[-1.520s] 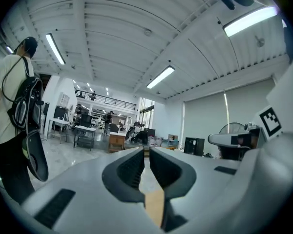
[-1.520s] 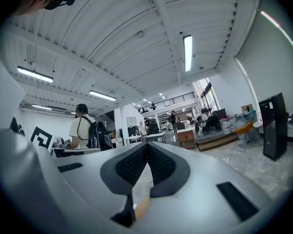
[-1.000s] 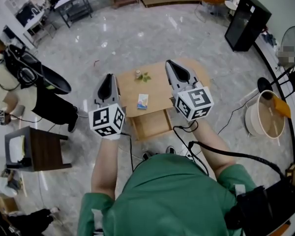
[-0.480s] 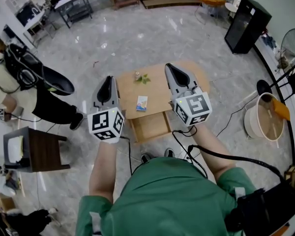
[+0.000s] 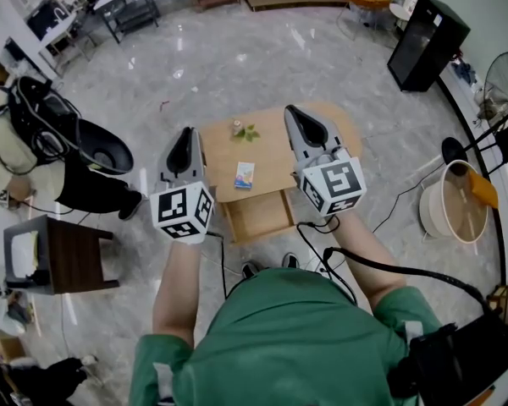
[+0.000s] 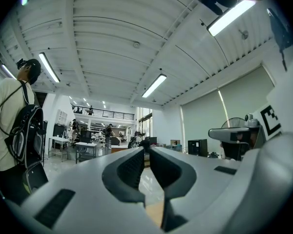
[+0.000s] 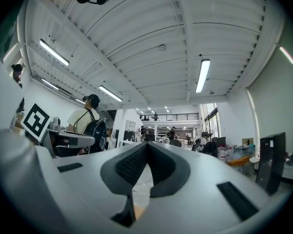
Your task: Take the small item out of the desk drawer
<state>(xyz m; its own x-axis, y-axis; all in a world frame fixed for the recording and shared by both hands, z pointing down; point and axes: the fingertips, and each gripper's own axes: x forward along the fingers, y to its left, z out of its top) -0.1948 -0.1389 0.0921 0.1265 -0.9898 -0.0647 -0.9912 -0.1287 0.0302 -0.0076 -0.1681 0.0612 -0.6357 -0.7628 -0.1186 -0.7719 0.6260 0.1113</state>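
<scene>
The person in the green top holds both tools out level over a low wooden tabletop (image 5: pixel 275 155). The left claw (image 5: pixel 186 133) is closed, its dark ribbed pads meeting at the tips, and it hangs past the tabletop's left edge. The right claw (image 5: pixel 293 111) is closed the same way, tips together, above the tabletop's right part. The drawer (image 5: pixel 259 215) stands pulled out toward the person, showing its bare wood bottom. A small blue and white packet (image 5: pixel 245 174) lies flat on the tabletop near the front edge, just behind the open drawer and between the two claws. Farther back sit a little jar (image 5: pixel 236 128) and a green sprig (image 5: pixel 251 133), just beside each other.
</scene>
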